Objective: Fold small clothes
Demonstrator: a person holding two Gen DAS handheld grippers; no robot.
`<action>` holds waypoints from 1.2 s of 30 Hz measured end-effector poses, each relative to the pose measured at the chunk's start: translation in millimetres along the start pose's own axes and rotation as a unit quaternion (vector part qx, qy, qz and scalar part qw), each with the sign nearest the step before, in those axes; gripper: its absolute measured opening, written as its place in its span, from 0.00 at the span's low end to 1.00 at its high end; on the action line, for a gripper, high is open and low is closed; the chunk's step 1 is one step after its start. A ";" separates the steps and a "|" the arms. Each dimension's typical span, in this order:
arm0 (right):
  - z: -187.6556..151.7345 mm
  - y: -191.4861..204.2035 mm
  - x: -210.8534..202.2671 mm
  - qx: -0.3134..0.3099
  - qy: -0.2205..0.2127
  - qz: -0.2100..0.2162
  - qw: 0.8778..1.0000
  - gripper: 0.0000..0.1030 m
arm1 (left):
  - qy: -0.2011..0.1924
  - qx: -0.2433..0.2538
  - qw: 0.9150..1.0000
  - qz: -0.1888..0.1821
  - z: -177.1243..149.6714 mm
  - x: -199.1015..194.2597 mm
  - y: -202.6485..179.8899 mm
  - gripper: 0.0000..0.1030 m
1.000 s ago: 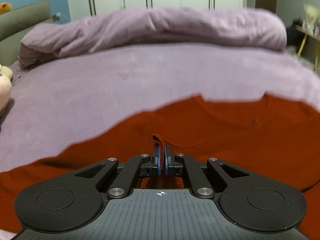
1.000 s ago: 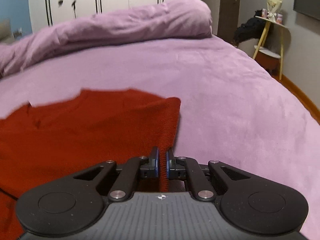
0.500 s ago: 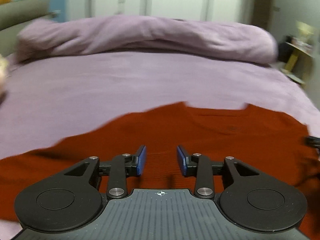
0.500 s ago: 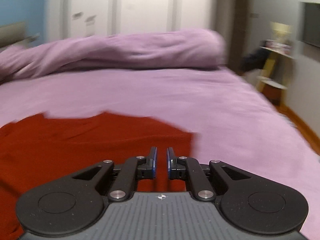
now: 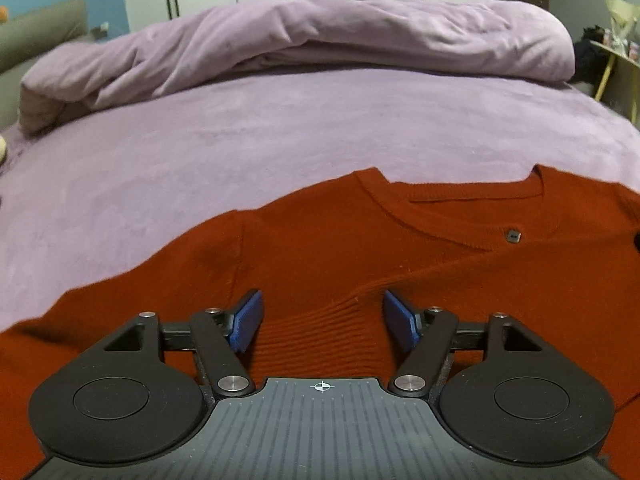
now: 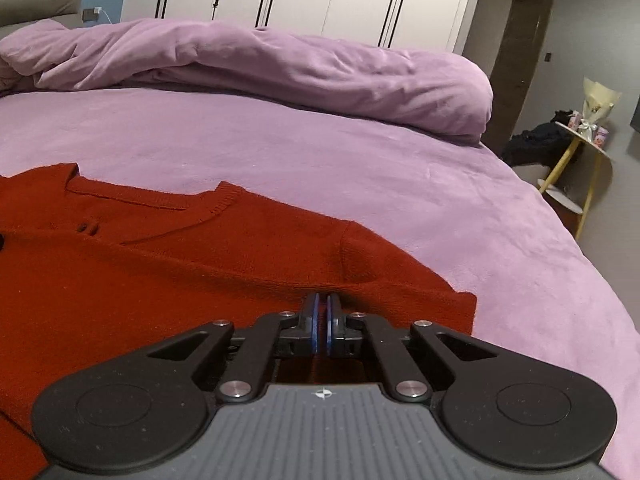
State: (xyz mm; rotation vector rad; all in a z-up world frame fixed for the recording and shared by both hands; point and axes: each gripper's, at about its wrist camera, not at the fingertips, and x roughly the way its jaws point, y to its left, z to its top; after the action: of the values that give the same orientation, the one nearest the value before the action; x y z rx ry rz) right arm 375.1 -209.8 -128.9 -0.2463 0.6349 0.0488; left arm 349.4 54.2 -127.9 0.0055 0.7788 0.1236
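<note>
While both grippers hang low over the bed, the scene reads near to far:

Left gripper (image 5: 322,316): jaws spread wide, nothing between them; ribbed knit lies just below the gap.

Right gripper (image 6: 321,330): blue pads almost together with a thin slit between. Whether any cloth is pinched there cannot be told; the knit beneath looks flat, not lifted.

Sweater (image 5: 360,248): red knit, spread front-up on the near part of the bed, neckline toward the far side. A sleeve seems folded across the chest, its ribbed cuff near the left gripper.

Button (image 5: 513,235): small, dark, below the V-neck.

Handling: probably soft, light and limp; it will drape and sag, and may cling to the fuzzy cover. The knit stretches, so gentle pulls suit it.

Where to hold: likely the thicker ribbed hem or cuff, or the shoulder seam (image 6: 344,248), pinching both layers at an edge.

Bed (image 5: 280,140): lilac cover, bare beyond the sweater.

Duvet (image 6: 280,64): bunched along the far edge.
</note>
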 end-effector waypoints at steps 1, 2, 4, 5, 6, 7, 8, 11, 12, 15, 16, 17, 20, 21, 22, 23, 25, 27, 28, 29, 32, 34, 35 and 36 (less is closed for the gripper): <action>-0.3 1.3 -0.2 -0.003 -0.001 0.001 1.000 0.01 | 0.004 -0.003 1.000 0.002 -0.9 -6.5 2.2 0.67; -0.3 2.2 -6.5 -0.003 -0.001 0.004 1.000 0.02 | 0.008 -0.004 1.000 0.003 -2.5 -15.2 3.4 0.63; -5.6 -0.7 -27.4 0.016 0.009 0.034 0.999 0.02 | 0.003 -0.015 1.000 -0.018 -12.0 -38.3 6.8 0.64; -9.0 -2.7 -40.0 0.033 0.012 0.058 0.998 0.02 | 0.001 -0.017 0.999 -0.040 -17.5 -47.8 7.2 0.65; -16.4 -4.4 -53.7 0.049 0.011 0.084 0.995 0.03 | 0.001 -0.019 0.998 -0.058 -23.6 -54.4 7.1 0.66; -24.4 -3.3 -63.9 0.050 0.015 0.099 0.994 0.03 | 0.007 -0.020 0.998 -0.065 -28.7 -55.8 5.7 0.66; -33.1 -1.1 -69.8 0.041 0.024 0.099 0.994 0.03 | 0.017 -0.013 0.998 -0.063 -33.4 -53.7 2.7 0.67; -58.3 0.3 -75.0 0.010 0.018 0.083 0.996 0.03 | 0.009 0.014 0.999 -0.041 -36.9 -47.8 -3.3 0.69; -59.2 -1.9 -75.7 0.014 0.019 0.083 0.996 0.03 | 0.015 0.008 0.999 -0.041 -34.4 -45.7 -2.5 0.70; -55.3 -7.2 -72.9 0.026 0.030 0.079 0.996 0.03 | 0.021 -0.002 0.999 -0.039 -32.3 -42.0 -0.5 0.71; -57.1 -6.5 -71.8 0.021 0.028 0.076 0.996 0.03 | 0.020 -0.001 0.999 -0.037 -33.3 -42.5 -0.6 0.71; -59.6 -4.5 -71.6 0.014 0.023 0.073 0.997 0.03 | 0.020 0.001 0.999 -0.036 -33.8 -41.9 -0.9 0.72; -62.4 1.1 -69.2 -0.007 0.011 0.060 0.998 0.03 | 0.019 -0.002 0.999 -0.028 -36.9 -41.1 -0.3 0.78; -61.6 2.7 -68.5 -0.013 0.010 0.057 0.998 0.03 | 0.020 -0.006 0.999 -0.028 -37.0 -40.5 0.7 0.80; -61.3 2.9 -70.5 -0.018 0.010 0.055 0.998 0.03 | 0.024 -0.011 0.999 -0.026 -36.5 -40.3 2.5 0.82; -60.3 4.1 -71.7 -0.024 0.012 0.052 0.998 0.03 | 0.029 -0.014 0.999 -0.022 -35.6 -40.8 4.8 0.85; -55.1 6.5 -75.1 -0.037 0.021 0.046 0.998 0.03 | 0.044 -0.034 0.998 -0.014 -33.9 -46.0 15.2 0.86; -49.3 8.4 -84.8 -0.040 0.034 0.032 0.998 0.09 | 0.052 -0.064 0.996 -0.020 -35.2 -56.3 33.0 0.85; -48.1 8.0 -91.9 -0.033 0.039 0.025 0.998 0.12 | 0.056 -0.075 0.996 -0.011 -37.8 -62.4 43.0 0.85; -48.2 6.6 -100.5 -0.024 0.042 0.019 0.999 0.18 | 0.057 -0.083 0.995 -0.004 -41.5 -68.6 52.1 0.85; -57.3 -8.0 -139.1 0.045 0.041 0.045 0.997 0.36 | 0.054 -0.129 0.990 -0.023 -62.1 -93.6 87.9 0.85; -72.0 -17.3 -166.8 0.104 0.038 0.082 0.990 0.39 | 0.051 -0.164 0.985 -0.033 -77.4 -110.4 110.7 0.85; -79.1 -20.5 -177.4 0.124 0.039 0.097 0.987 0.41 | 0.048 -0.185 0.981 -0.031 -87.1 -120.2 125.6 0.85; -87.5 -22.1 -187.8 0.142 0.042 0.109 0.983 0.42 | 0.044 -0.202 0.978 -0.025 -94.9 -128.2 139.4 0.86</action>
State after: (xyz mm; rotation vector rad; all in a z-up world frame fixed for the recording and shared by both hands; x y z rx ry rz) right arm 175.8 -246.8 -80.9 0.0985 0.7428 0.1568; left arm 177.4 174.2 -98.6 -0.4081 0.8311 0.2336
